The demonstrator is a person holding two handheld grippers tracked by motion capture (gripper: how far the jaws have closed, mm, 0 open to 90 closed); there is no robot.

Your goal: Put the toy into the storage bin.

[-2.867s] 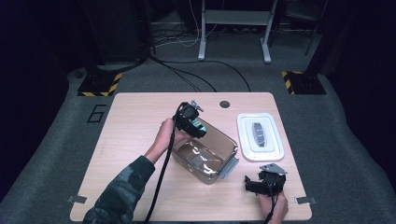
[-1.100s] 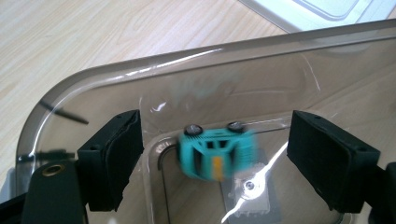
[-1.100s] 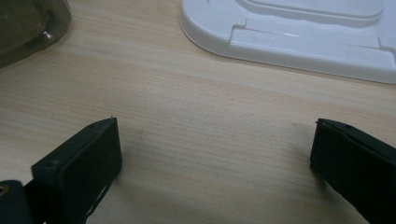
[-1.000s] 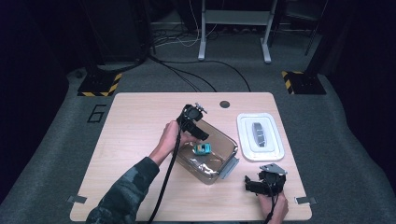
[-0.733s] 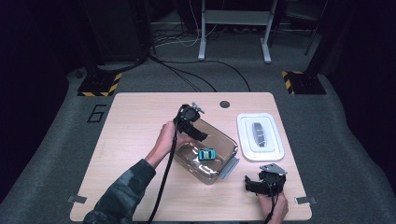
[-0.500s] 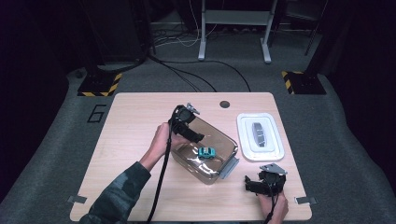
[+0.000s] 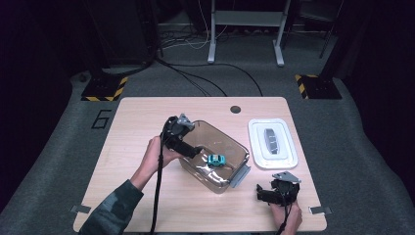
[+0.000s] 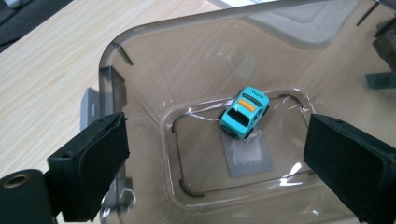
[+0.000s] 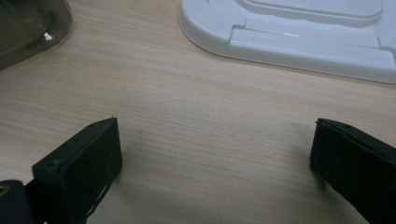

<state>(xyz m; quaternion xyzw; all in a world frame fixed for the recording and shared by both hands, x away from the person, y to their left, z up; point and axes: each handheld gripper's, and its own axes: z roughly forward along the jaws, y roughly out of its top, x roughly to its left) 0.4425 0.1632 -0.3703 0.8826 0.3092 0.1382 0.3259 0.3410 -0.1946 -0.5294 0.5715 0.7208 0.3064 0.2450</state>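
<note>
- I see the clear container [image 7: 215,159] near the middle of the table [image 7: 127,127], set at an angle to the table's edges. Its walls are see-through with a smoky tint, and it stands open at the top.
- One thing lies in it: a small turquoise toy car [image 7: 216,159]. From the left gripper view the toy car [image 8: 243,112] sits on its wheels on the flat floor of the container [image 8: 140,88], toward the far end. It has an orange stripe on the roof and dark windows, and it stands free of the walls.
- My left gripper [image 7: 193,149] reaches over the container's near-left rim, tips pointing into the tub toward the car. Its jaws are spread wide with nothing between them; in its own view the car lies beyond and between the two black pads [image 8: 91,163], touching neither.
- A grey latch flap [image 7: 238,176] sticks out from the container's short end on my side.
- The white lid [image 7: 272,143] lies flat on the table to the right of the container, apart from it, with a grey oval piece at its centre. In the right gripper view its rim [image 9: 299,37] runs across the top.
- My right gripper [image 7: 266,193] is low at the near right corner of the table, in front of the lid. Its jaws are spread wide over bare wood, holding nothing.
</note>
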